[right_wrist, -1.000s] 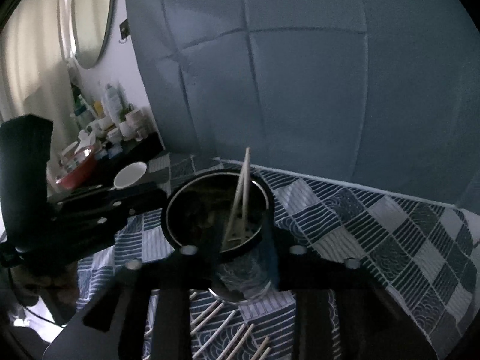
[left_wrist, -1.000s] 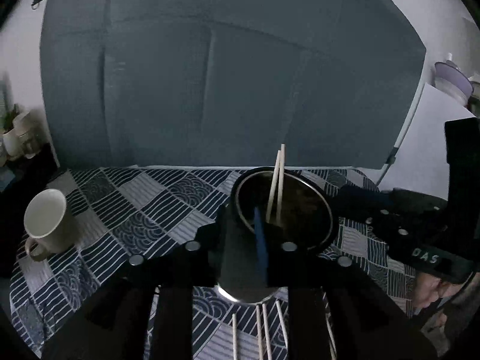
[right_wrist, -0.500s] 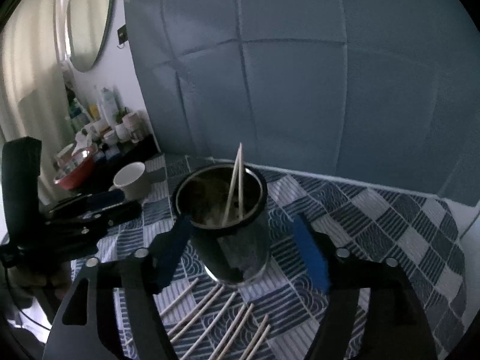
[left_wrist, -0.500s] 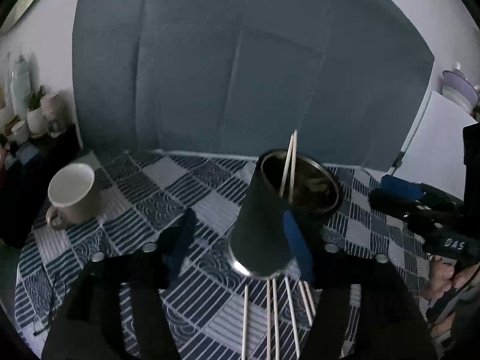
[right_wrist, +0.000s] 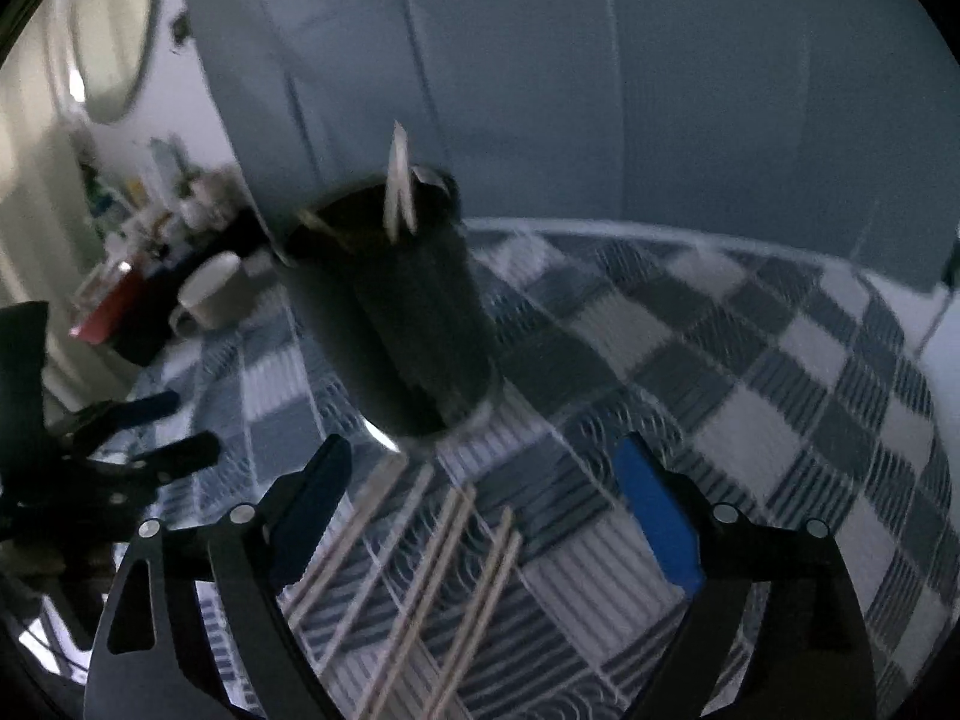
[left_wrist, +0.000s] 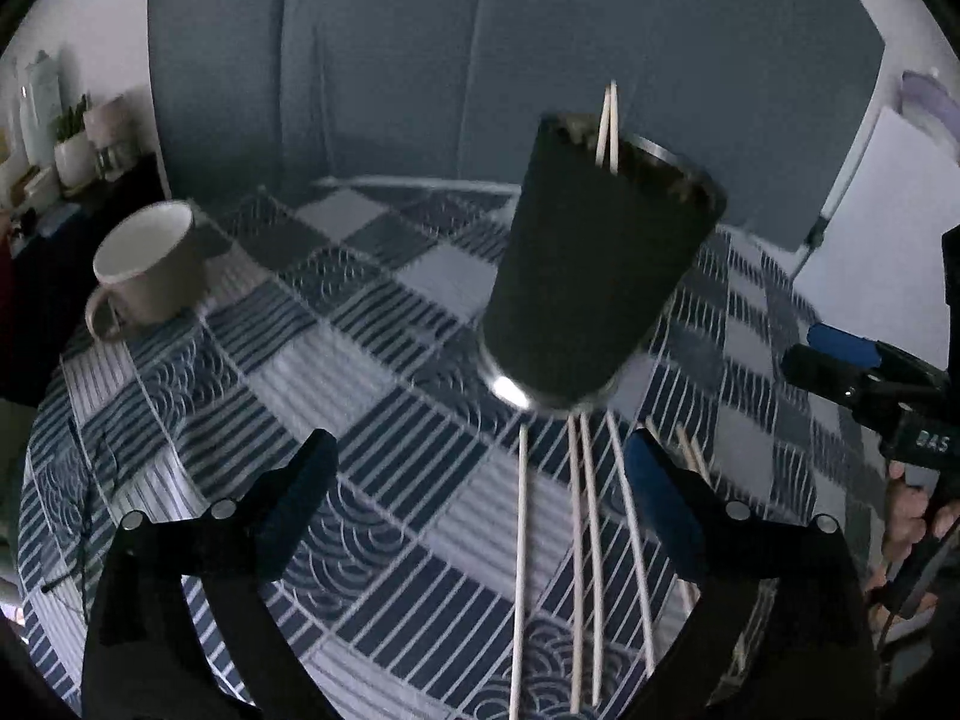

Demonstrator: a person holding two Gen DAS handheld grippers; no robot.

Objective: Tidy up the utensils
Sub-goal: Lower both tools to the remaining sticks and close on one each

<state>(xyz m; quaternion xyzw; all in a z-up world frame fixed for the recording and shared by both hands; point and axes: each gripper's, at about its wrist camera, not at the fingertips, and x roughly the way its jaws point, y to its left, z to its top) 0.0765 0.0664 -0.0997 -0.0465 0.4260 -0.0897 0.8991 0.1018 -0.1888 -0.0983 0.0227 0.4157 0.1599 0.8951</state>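
A dark metal holder cup [left_wrist: 594, 276] stands upright on the checked cloth with two chopsticks [left_wrist: 609, 126] in it. It also shows in the blurred right wrist view [right_wrist: 408, 312]. Several loose chopsticks [left_wrist: 579, 546] lie on the cloth in front of the cup, also in the right wrist view [right_wrist: 444, 576]. My left gripper [left_wrist: 480, 504] is open and empty, a short way back from the cup. My right gripper [right_wrist: 486, 516] is open and empty, above the loose chopsticks.
A white mug [left_wrist: 150, 270] stands at the left of the blue-and-white checked tablecloth [left_wrist: 336, 360]. A dark padded panel [left_wrist: 420, 60] rises behind the table. A side shelf with jars [left_wrist: 66, 138] is at the far left. A white board [left_wrist: 888, 222] stands at the right.
Both grippers let go of the cup, opened and pulled back from it. The cup now stands free on the cloth, and more of the loose chopsticks show.
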